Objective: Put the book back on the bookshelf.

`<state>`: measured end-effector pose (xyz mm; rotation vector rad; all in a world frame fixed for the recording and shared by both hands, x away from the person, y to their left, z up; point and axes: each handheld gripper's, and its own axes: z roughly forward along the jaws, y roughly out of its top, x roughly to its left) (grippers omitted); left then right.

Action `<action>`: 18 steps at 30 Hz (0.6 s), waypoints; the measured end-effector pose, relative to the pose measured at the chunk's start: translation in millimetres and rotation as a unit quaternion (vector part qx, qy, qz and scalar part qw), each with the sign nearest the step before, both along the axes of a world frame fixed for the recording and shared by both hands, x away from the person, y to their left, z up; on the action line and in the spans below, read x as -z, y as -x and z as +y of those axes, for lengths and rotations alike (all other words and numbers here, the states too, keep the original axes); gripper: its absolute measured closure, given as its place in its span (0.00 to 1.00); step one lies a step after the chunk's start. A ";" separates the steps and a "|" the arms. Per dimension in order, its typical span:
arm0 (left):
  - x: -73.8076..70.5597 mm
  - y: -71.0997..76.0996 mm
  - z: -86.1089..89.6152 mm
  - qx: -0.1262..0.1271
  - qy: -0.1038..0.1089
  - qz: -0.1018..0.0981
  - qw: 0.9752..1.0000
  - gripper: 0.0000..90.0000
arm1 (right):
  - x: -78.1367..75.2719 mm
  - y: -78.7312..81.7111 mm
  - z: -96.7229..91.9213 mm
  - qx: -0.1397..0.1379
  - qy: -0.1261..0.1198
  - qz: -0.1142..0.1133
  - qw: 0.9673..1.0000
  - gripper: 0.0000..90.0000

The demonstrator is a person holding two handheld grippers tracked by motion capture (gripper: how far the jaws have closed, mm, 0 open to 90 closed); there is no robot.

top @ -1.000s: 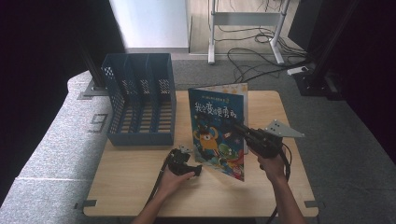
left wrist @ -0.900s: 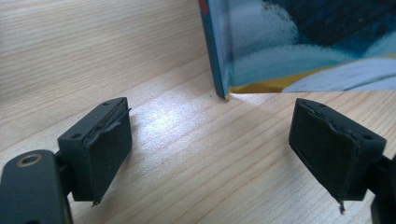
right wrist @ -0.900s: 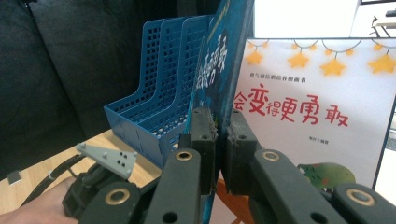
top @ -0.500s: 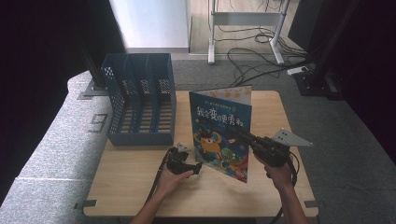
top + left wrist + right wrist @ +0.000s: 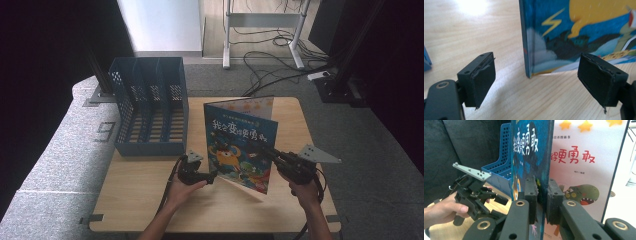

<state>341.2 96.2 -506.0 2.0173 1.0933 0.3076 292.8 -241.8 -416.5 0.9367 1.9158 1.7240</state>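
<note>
A picture book with a blue cover stands upright on the wooden table, partly opened. My right gripper is shut on the outer edge of its front cover. In the right gripper view the pads pinch that cover edge-on, and the white title page shows beyond. My left gripper is open and low on the table, just left of the book's lower spine corner. In the left gripper view the spine stands between and beyond the wide-apart jaws, untouched.
A blue perforated file rack with several slots stands at the table's far left, close behind the left hand; it is also in the right gripper view. Cables and a metal stand lie on the floor beyond the table.
My right gripper has moved a little toward the near right and lower, drawing the book's cover with it. The left gripper has stayed in place, still open.
</note>
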 end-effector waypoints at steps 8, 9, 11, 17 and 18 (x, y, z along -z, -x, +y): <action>-10.1 0.0 -1.0 0.011 0.019 -0.028 0.999 0.22 | 6.1 2.8 -5.4 0.003 0.005 -0.002 1.000 0.88; -11.8 0.5 -1.7 0.012 0.021 -0.033 0.999 0.23 | 6.6 2.7 -5.9 0.003 0.005 -0.002 1.000 0.88; -15.0 0.8 -3.3 0.015 0.022 -0.041 0.999 0.23 | 7.6 2.2 -6.8 0.004 0.006 -0.003 1.000 0.88; -23.9 -0.9 -7.3 0.019 0.025 -0.060 0.998 0.25 | 8.7 0.4 -8.5 0.006 0.013 -0.004 1.000 0.86; -25.4 -1.2 -8.5 0.021 0.024 -0.062 0.998 0.25 | 8.9 0.0 -8.6 0.006 0.013 -0.004 1.000 0.86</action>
